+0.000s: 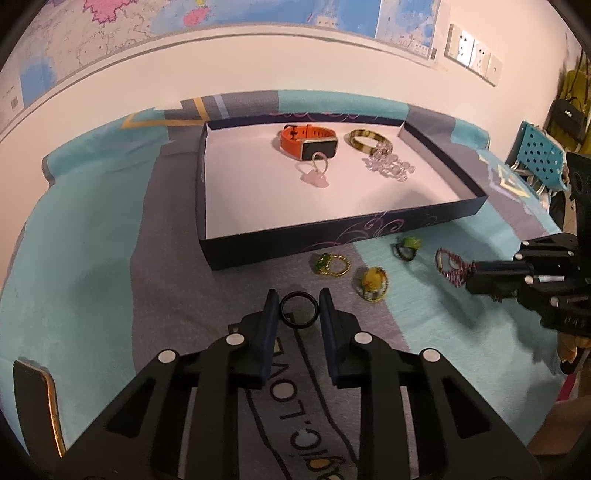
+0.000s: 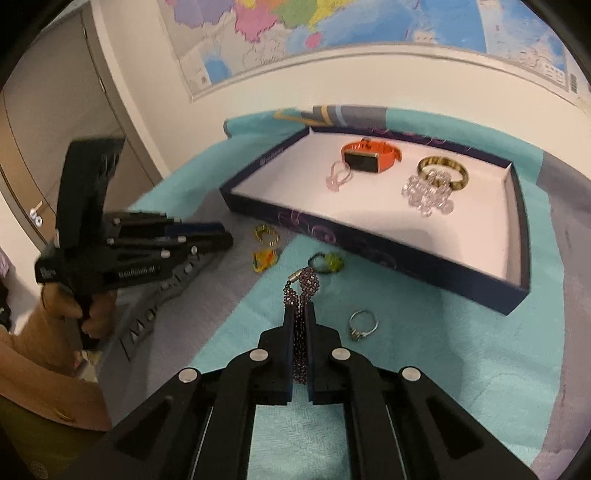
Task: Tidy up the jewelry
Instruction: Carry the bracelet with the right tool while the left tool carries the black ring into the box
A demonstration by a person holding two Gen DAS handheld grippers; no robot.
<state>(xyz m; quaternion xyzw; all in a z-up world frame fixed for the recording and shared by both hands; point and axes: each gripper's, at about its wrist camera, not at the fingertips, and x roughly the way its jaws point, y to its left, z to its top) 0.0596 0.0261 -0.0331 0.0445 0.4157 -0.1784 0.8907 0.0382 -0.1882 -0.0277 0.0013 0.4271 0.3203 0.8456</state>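
A dark shallow box (image 1: 280,245) (image 2: 406,254) with a white floor holds an orange watch (image 1: 308,142) (image 2: 369,157), a pink ring (image 1: 314,175), a gold bangle (image 1: 367,140) (image 2: 443,171) and a clear bead bracelet (image 1: 388,166) (image 2: 428,195). My left gripper (image 1: 298,308) is open around a black ring (image 1: 298,308) lying on the cloth. My right gripper (image 2: 300,317) is shut on a purple beaded bracelet (image 2: 301,291) (image 1: 452,267). Loose on the cloth lie a gold-green ring (image 1: 332,264) (image 2: 266,234), a yellow ring (image 1: 373,282) (image 2: 264,260), a green ring (image 1: 406,247) (image 2: 327,262) and a silver ring (image 2: 362,325).
A teal and grey cloth (image 1: 110,258) covers the table. A wall with a map (image 2: 332,33) stands behind the box. A blue perforated chair (image 1: 539,155) is at the right. A phone edge (image 1: 37,402) lies at lower left.
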